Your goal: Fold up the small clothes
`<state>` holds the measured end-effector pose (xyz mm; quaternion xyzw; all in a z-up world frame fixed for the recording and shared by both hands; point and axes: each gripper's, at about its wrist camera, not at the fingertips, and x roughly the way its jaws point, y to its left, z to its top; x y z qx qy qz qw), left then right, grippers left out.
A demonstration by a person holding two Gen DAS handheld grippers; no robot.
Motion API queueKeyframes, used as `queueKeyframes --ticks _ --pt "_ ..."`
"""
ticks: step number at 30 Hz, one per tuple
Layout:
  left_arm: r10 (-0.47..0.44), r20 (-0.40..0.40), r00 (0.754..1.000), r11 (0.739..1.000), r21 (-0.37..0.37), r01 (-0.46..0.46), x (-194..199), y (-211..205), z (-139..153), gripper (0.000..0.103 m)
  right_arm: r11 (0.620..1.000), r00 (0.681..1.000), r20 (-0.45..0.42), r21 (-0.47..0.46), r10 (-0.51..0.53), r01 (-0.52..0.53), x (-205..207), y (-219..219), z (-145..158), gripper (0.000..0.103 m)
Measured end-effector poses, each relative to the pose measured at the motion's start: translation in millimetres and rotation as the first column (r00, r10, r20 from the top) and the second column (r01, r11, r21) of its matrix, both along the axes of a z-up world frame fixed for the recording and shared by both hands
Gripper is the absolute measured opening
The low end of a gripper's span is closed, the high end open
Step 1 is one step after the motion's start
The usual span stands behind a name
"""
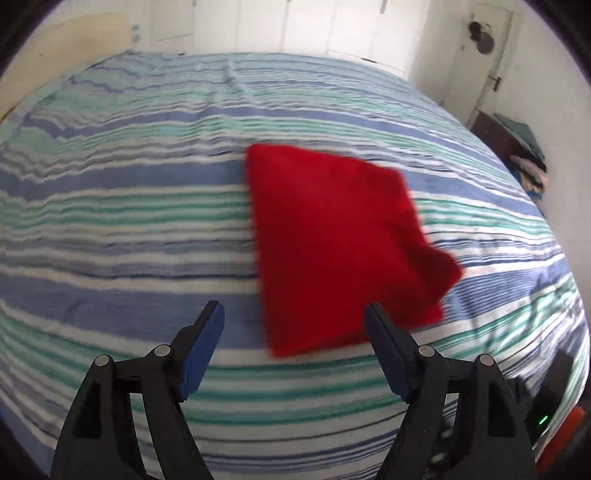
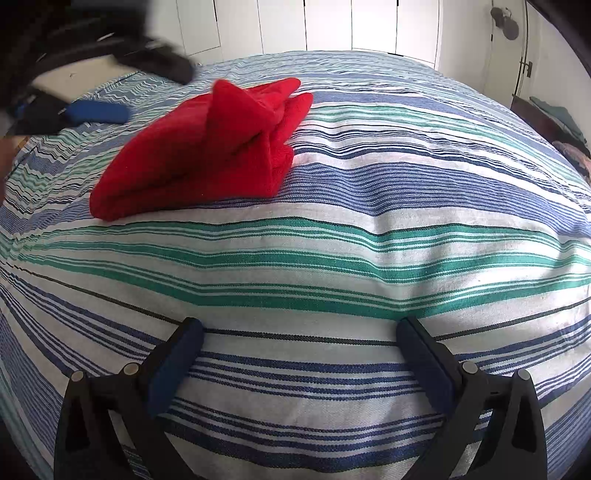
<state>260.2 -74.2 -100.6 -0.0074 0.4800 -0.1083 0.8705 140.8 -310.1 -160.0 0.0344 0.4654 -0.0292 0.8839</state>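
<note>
Red folded cloth (image 1: 340,251) lying on striped bed (image 1: 129,229), left gripper (image 1: 295,314) jaws apart just above its near edge, right gripper (image 2: 299,328) jaws apart, right view alone shows rumpled far layers

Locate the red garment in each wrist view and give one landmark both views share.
Left wrist view: the red garment lies centre-right on the striped bedspread, just beyond the open left gripper.
Right wrist view: it sits upper left, folded and bunched, far from the open right gripper.
Shared landmark: the white door with hanging dark items, top right.
</note>
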Motion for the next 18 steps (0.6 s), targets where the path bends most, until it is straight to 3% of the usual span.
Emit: queueKeyframes --ticks 3,6,7,9,10,12,14,16,17,18 --pt "0.117 -0.053 0.992 0.993 0.034 -0.116 -24.1 62.3 -39.5 0.076 0.996 1.000 0.000 0.086 -0.004 0.004 -1.4 -10.1 9.1 0.103" --pt "0.180 -0.074 0.981 0.984 0.016 -0.179 -52.1 91.4 -77.0 0.074 0.977 0.997 0.040 0.206 -0.069 0.060 -6.4 -18.9 44.1 0.098" --pt "0.175 -0.029 0.984 0.984 -0.014 -0.175 -64.1 97.1 -79.7 0.074 0.965 0.994 0.083 0.259 -0.073 0.049 -6.2 -16.7 59.4 0.098" --pt "0.159 -0.001 0.987 0.987 -0.002 -0.159 -75.1 90.4 -79.7 0.074 0.955 0.993 0.112 0.296 -0.033 -0.001 7.7 -4.4 79.3 0.096" --pt "0.152 0.005 0.988 0.988 0.009 -0.152 -77.0 87.9 -78.7 0.074 0.948 0.994 0.104 0.318 -0.015 -0.019 22.9 1.2 83.9 0.093" --pt "0.145 0.003 0.989 0.989 0.014 -0.145 -77.4 87.7 -77.9 0.074 0.926 0.997 0.068 0.377 -0.031 0.003 55.5 6.5 83.5 0.074" --pt "0.141 -0.002 0.990 0.990 -0.009 -0.141 -78.3 91.1 -78.0 0.074 0.904 0.994 -0.005 0.415 -0.109 0.101 89.2 0.8 67.8 0.073" --pt "0.133 -0.003 0.991 0.991 -0.025 -0.133 -82.5 97.1 -76.7 0.074 0.890 0.975 -0.091 0.399 -0.201 0.221 116.7 -12.3 48.2 0.050" --pt "0.126 -0.002 0.992 0.991 -0.034 -0.126 -84.7 99.6 -76.5 0.074 0.883 0.968 -0.119 0.397 -0.219 0.249 124.5 -18.4 42.9 0.014" --pt "0.120 -0.001 0.993 0.992 -0.041 -0.120 -88.9 102.6 -76.1 0.074 0.865 0.968 -0.124 0.435 -0.218 0.251 128.0 -21.2 45.0 0.007"
